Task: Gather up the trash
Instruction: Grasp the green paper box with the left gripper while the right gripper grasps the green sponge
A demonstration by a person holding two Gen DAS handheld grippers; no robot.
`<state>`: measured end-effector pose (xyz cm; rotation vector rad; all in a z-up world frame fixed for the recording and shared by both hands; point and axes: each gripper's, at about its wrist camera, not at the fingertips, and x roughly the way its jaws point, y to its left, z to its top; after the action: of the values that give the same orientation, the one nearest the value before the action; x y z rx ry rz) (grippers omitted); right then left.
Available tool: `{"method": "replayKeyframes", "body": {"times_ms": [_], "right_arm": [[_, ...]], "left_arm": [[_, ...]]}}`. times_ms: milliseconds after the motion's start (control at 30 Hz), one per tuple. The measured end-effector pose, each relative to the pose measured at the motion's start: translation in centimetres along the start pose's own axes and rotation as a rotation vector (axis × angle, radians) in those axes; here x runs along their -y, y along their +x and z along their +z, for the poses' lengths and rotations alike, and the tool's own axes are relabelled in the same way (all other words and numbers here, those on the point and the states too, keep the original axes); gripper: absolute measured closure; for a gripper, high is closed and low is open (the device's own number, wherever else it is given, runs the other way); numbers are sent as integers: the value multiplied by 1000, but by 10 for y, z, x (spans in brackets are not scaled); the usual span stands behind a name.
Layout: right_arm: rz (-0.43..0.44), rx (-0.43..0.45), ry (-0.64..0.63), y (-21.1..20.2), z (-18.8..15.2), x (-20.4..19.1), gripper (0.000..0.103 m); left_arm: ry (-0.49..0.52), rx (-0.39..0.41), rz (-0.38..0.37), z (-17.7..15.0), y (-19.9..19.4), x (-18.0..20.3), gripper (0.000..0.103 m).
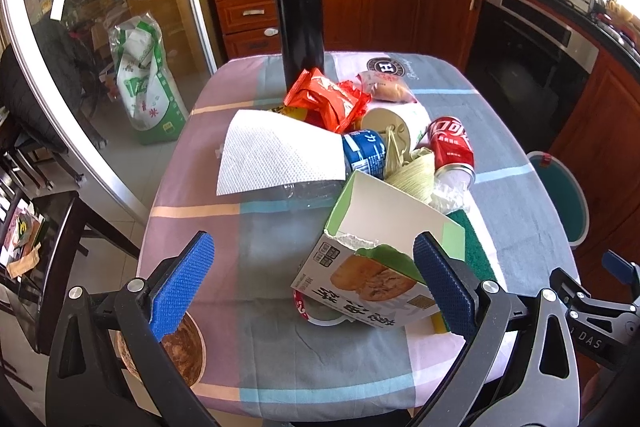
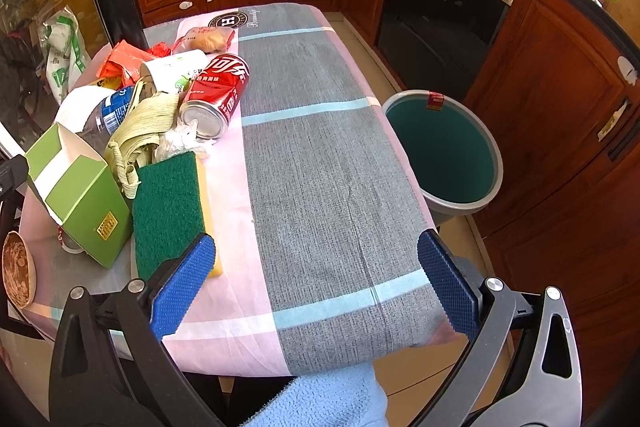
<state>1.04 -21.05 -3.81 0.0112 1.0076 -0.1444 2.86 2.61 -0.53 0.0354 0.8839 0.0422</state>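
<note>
Care is needed as the green box [image 1: 384,247], between the wide-open left gripper [image 1: 314,279], is clamped across its walls uncrushed, while the right gripper [image 2: 316,283] hangs spread and empty.

The paper towel [image 1: 276,157] covers most of the clear bottle [image 1: 362,151], so only its blue label and a bit of its body show. The torn box [image 1: 376,267] hides most of the white cup [image 1: 320,313] under it and part of the green sponge [image 1: 474,243]. The brown bowl [image 1: 186,351] sits half behind a blue gripper pad. The bin [image 1: 560,195] is cut off by the tabletop [image 1: 280,367] edge. The print on the red can [image 2: 218,87] is too small to read.
</note>
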Motion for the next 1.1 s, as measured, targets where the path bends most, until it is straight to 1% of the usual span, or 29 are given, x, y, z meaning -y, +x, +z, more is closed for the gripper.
{"method": "replayKeyframes", "body": {"times_ms": [33, 133, 367, 433, 567, 633, 700, 733, 767, 800, 867, 1000, 1067, 1100], "right_arm": [[5, -6, -12, 2, 0, -4, 6], [36, -38, -61, 12, 0, -19, 6], [141, -117, -167, 34, -7, -58, 6], [161, -136, -190, 41, -10, -67, 6], [197, -176, -220, 56, -12, -81, 6], [203, -184, -226, 62, -12, -86, 6], [212, -174, -230, 64, -13, -88, 6], [219, -166, -230, 65, -13, -88, 12], [253, -176, -224, 65, -14, -87, 27], [297, -199, -208, 66, -16, -86, 35], [288, -186, -215, 64, -17, -85, 35], [281, -177, -194, 57, -20, -72, 36], [270, -170, -171, 54, -19, -61, 36], [266, -170, -157, 54, -19, -55, 36]], "left_arm": [[-3, -8, -2, -2, 3, -2, 4], [-22, -15, -41, -9, 4, -11, 3], [7, -20, -60, -29, -6, -25, 3], [-3, -14, -75, -39, -11, -33, 3], [-18, -40, -99, -52, -16, -48, 3], [-13, -55, -101, -57, -17, -51, 3], [13, -95, -58, -62, -12, -49, 3], [30, -122, -47, -67, -7, -49, 3], [33, -138, -45, -72, -3, -52, 3], [32, -163, -46, -76, 2, -53, 3], [37, -193, -49, -80, 11, -53, 3], [64, -189, -47, -78, 21, -49, 3], [81, -184, -62, -79, 23, -46, 3], [89, -180, -73, -80, 22, -44, 7]]}}
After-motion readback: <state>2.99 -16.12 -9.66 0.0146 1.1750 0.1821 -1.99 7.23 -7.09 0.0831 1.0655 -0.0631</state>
